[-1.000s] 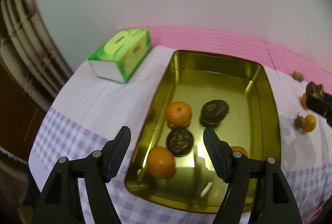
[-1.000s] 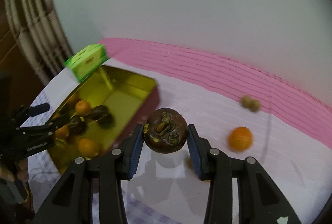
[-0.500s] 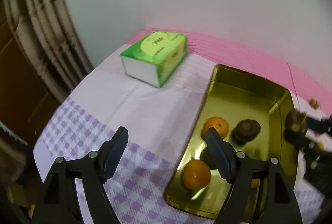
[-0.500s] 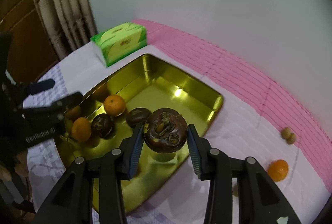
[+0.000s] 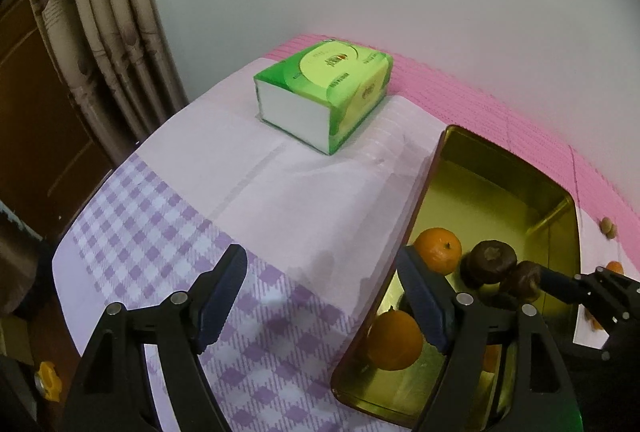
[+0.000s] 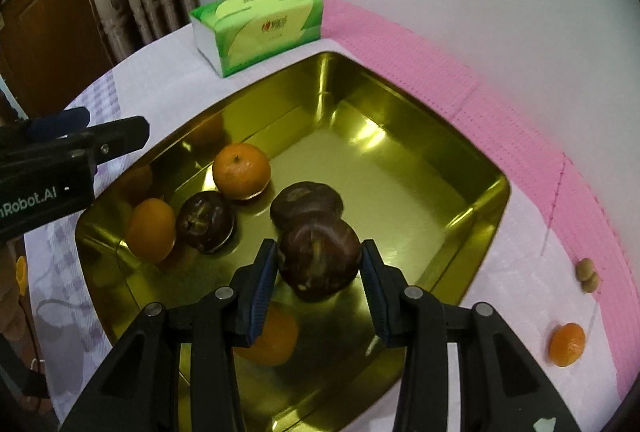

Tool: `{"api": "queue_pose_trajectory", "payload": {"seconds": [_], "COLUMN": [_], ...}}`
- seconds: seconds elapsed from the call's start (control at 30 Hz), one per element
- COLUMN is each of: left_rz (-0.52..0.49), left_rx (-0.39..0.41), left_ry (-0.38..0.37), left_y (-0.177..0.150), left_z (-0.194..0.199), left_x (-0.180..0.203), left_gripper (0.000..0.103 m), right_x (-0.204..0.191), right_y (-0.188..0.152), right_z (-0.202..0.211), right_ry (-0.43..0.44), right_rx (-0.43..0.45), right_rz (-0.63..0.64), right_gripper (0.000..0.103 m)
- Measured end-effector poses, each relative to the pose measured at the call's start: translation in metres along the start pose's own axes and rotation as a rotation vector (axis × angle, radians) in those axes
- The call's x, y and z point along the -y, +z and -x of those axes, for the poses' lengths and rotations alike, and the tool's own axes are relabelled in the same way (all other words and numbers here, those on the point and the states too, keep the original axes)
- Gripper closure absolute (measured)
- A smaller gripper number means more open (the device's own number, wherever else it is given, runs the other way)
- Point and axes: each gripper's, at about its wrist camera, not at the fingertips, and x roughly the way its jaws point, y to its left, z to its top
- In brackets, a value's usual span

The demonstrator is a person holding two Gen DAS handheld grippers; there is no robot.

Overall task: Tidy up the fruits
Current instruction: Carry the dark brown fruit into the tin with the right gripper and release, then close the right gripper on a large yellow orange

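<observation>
My right gripper (image 6: 319, 264) is shut on a dark brown round fruit (image 6: 318, 256), held low over the gold tray (image 6: 400, 192), close beside another dark fruit (image 6: 306, 202). A third dark fruit (image 6: 206, 220) and three oranges (image 6: 241, 172) (image 6: 151, 230) (image 6: 268, 336) lie in the tray. My left gripper (image 5: 320, 296) stands open with nothing between its fingers, over the checked cloth just left of the tray's edge (image 5: 424, 200). In the left wrist view the held fruit (image 5: 524, 280) shows at the right.
A green tissue box (image 5: 324, 100) stands on the cloth beyond the tray's far left corner. Right of the tray, on the cloth, lie an orange (image 6: 566, 344) and two small tan fruits (image 6: 586, 274). Curtains and a dark door are at the left.
My right gripper carried the dark fruit from over the cloth to above the tray and lower into it. My left gripper swung left, from above the tray to over the cloth beside it.
</observation>
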Motion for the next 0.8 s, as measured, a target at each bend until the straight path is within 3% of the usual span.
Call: {"api": "queue_pose_trajectory", "payload": {"seconds": [0.2,0.33,0.47,0.6,0.8], "left_rz": [-0.027,-0.054,-0.089,-0.12,-0.202], "left_rx": [-0.01,0.008,0.012,0.02,0.099], "left_ry": [-0.03,-0.038,-0.044,-0.053,-0.054], "left_y": [-0.003,-0.004,-0.008,-0.012,-0.012], "left_z": [-0.003,0.0,0.002,0.005,0.018], "left_x": [0.008,0.014,0.022,0.028,0.04], "left_gripper": [0.025,0.025,0.024,0.024,0.024], "right_x": [-0.002,0.014,0.054,0.097,0.145], "right_y": [0.002,0.0,-0.023,-0.06,-0.108], "right_z": [0.001,0.036,0.072,0.08,0.073], "right_ry": [0.012,0.035,-0.01,-0.071,-0.057], "right_rx": [0.025,0.113,0.187,0.148,0.075], "right_rz": [-0.013,-0.055,-0.138,-0.192,-0.161], "right_gripper": [0.062,0.061,0.056,0.056,0.056]}}
